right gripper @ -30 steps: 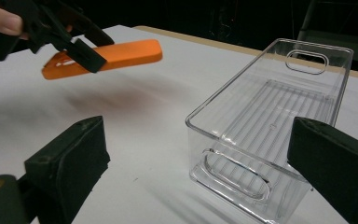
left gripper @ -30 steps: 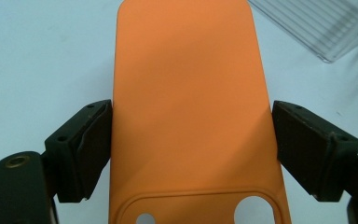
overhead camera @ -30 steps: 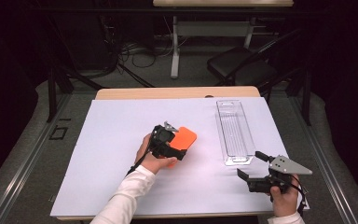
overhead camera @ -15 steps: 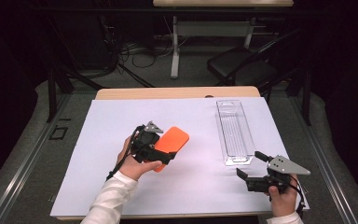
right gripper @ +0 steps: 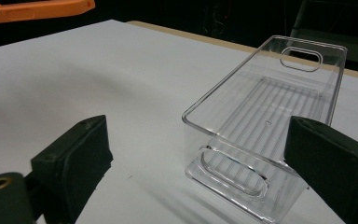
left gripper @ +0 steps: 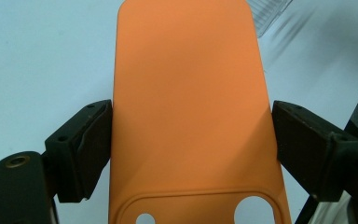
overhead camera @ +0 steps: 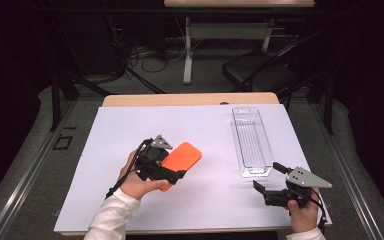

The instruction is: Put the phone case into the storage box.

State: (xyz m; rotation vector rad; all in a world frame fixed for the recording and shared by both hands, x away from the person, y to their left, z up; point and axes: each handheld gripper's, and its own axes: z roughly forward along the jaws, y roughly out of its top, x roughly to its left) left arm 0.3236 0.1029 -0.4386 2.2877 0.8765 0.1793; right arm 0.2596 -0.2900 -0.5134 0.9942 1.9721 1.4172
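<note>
the left gripper is clamped on an orange phone case by its 2 long edges, both pads pressed against the sides, as seen in the left gripper view. the case is held up off the white sheet, over its middle, left of centre. the right gripper is held with its jaws wide apart and nothing between them, near the sheet's front right corner. just beyond it, a clear plastic bin is set along the right edge, empty.
</note>
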